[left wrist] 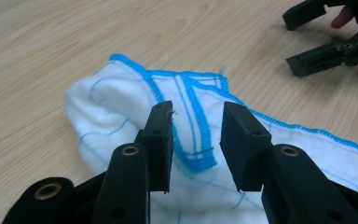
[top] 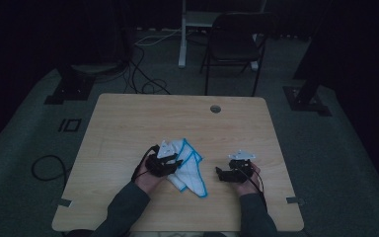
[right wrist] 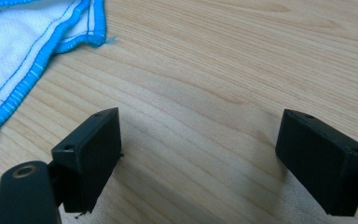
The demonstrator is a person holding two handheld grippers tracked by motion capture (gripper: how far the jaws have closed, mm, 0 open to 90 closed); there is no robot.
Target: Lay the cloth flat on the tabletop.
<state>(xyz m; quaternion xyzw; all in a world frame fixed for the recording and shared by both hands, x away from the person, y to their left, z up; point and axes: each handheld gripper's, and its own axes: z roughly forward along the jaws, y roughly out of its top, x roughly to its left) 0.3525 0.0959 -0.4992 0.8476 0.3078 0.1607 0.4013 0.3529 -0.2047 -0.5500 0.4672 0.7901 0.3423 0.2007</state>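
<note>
A white cloth (top: 187, 168) with blue edging lies crumpled on the wooden tabletop (top: 128, 128). The left tool (top: 164, 164) sits at the cloth's left edge, overlapping it. The right tool (top: 233, 172) rests right of the cloth, apart from it.

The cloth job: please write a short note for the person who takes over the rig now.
Left gripper: open, jaws on either side of a blue-edged fold of the cloth, not pressing it.
Right gripper: open wide over bare table, beside the cloth.
Cloth: crumpled on the table in front of the person.
Done: left is lined up on the fold.
Left: probably close on it, then handle the cloth.
</note>
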